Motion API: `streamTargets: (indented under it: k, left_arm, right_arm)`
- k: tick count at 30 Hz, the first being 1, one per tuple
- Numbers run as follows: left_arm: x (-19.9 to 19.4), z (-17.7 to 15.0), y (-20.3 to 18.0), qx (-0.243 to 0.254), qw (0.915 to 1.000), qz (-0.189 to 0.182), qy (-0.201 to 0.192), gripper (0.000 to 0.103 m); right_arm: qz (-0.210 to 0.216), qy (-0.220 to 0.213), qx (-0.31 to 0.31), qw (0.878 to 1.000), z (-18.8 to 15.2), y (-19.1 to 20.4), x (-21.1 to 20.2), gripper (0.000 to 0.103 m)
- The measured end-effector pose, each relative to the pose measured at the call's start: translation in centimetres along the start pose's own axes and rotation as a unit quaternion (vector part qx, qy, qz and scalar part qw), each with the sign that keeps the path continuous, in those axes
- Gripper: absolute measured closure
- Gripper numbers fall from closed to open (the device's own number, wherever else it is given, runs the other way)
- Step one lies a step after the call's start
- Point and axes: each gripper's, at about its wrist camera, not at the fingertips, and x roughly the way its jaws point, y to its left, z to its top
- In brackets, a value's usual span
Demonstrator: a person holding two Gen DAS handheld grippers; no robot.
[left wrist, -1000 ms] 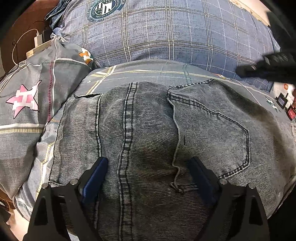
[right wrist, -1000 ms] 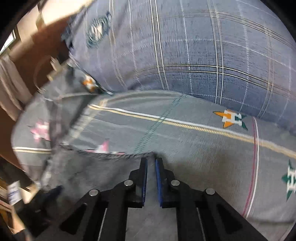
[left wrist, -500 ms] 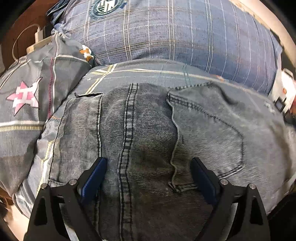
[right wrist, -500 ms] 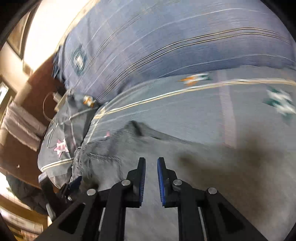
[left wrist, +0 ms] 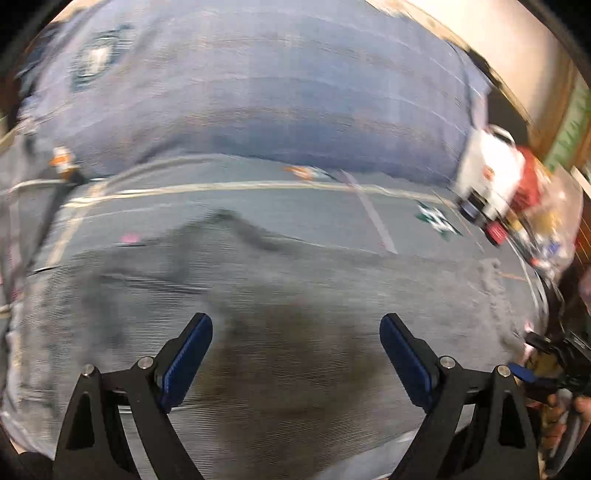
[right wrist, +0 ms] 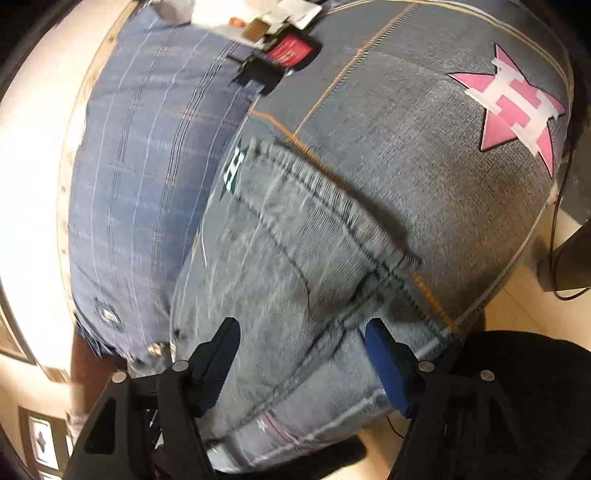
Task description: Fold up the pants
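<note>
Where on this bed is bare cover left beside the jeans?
Free: grey patchwork bedcover between the faded grey denim jeans and the pink star patch. Crowded: the cover's corner, piled with white and red packets.

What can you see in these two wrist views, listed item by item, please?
jeans: one pair, faded grey-blue denim, spread on the bed under both grippers.
bedsheet: one, grey with orange lines and star prints, beneath the jeans.
pink star print: one, pink and white, on the sheet beyond the jeans.
plaid duvet: one, blue, bunched behind the jeans.
small packages: several, white and red, at the bed's far edge.
left gripper: open, black with blue pads, over the jeans.
right gripper: open, over the jeans.
</note>
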Motion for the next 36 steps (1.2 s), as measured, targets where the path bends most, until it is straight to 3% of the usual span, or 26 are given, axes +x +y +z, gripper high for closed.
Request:
streamTargets:
  k: [4, 8, 11, 15, 18, 24, 27, 36]
  left_arm:
    - [3.3, 0.0, -4.1, 0.03, 0.9991, 0.021, 0.023, 0.011]
    - [5.0, -0.1, -5.3, 0.018, 0.9989, 0.018, 0.04, 0.011]
    - [6.3, -0.5, -6.9, 0.063, 0.9964, 0.04, 0.041, 0.011]
    - [9.0, -1.7, -7.0, 0.089, 0.9901, 0.072, 0.081, 0.011]
    - [8.8, -2.3, -7.1, 0.103, 0.9896, 0.074, 0.069, 0.01]
    - [7.3, -1.4, -6.7, 0.081, 0.9936, 0.057, 0.054, 0.01]
    - [8.7, -1.7, -6.7, 0.086, 0.9907, 0.069, 0.08, 0.01]
    - [8.8, -2.1, -7.1, 0.1, 0.9891, 0.081, 0.071, 0.009]
  right_arm:
    - [-0.006, -0.009, 0.035, 0.999, 0.7, -1.3, -0.2, 0.03]
    - [-0.017, -0.019, 0.074, 0.997, 0.5, -3.2, -0.4, 0.029]
    - [-0.012, -0.024, 0.078, 0.997, 0.5, -3.8, -0.8, 0.029]
    - [-0.013, -0.036, 0.059, 0.998, 1.1, -3.8, -1.9, 0.029]
    - [-0.027, -0.035, 0.051, 0.998, 1.3, -3.0, -0.7, 0.029]
    - [-0.043, -0.058, 0.023, 0.997, 1.3, -1.1, -0.8, 0.029]
    - [-0.065, -0.052, 0.011, 0.996, 1.4, -1.0, 0.0, 0.029]
    - [-0.077, -0.045, 0.012, 0.996, 1.9, -0.8, 0.7, 0.029]
